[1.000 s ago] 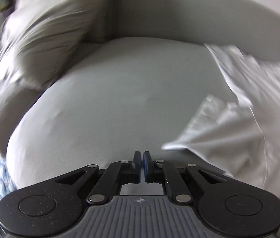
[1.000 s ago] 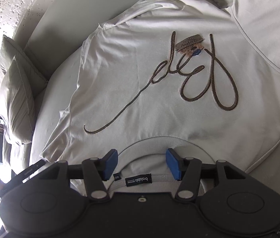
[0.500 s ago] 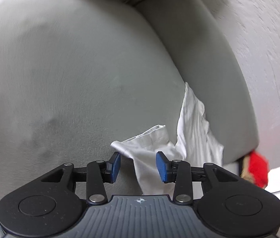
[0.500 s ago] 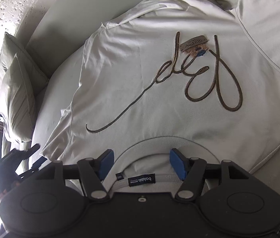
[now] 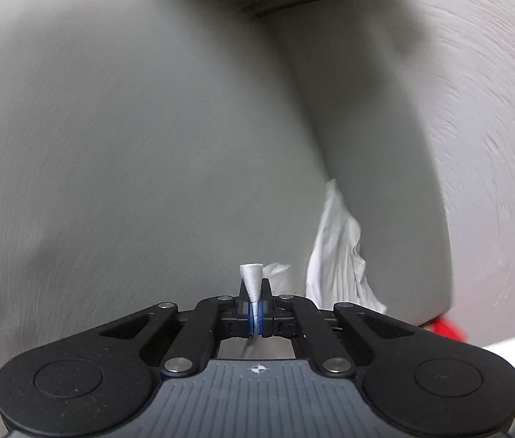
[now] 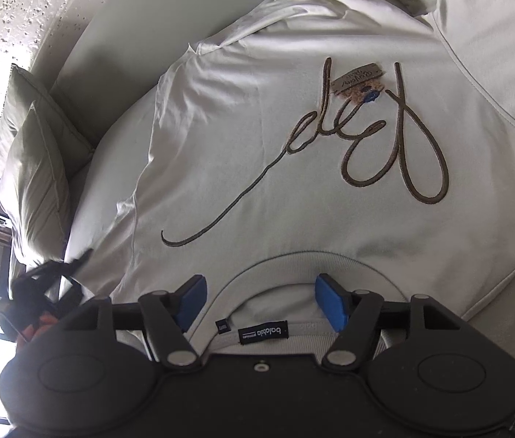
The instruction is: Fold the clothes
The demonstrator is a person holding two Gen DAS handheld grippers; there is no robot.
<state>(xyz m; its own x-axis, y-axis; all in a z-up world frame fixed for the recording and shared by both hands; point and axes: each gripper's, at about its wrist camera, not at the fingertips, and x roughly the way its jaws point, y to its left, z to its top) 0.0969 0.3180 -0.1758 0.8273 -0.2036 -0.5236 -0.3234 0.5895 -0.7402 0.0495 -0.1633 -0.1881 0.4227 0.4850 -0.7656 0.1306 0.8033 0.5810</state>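
On the sofa [image 5: 148,146], your left gripper [image 5: 255,314] pinches a thin shirt [image 6: 294,182] edge (right gripper [image 6: 259,301] spread wide), which could slip free.

a pale grey sofa seat [image 5: 140,153] fills the view ahead of the left gripper, its backrest [image 5: 378,168] rising to the right against a textured white wall [image 5: 484,109]. ahead-left of the right gripper, two grey-green cushions [image 6: 34,168] lean in the sofa corner beneath a speckled wall [image 6: 12,18], bright daylight flooding in at far left.
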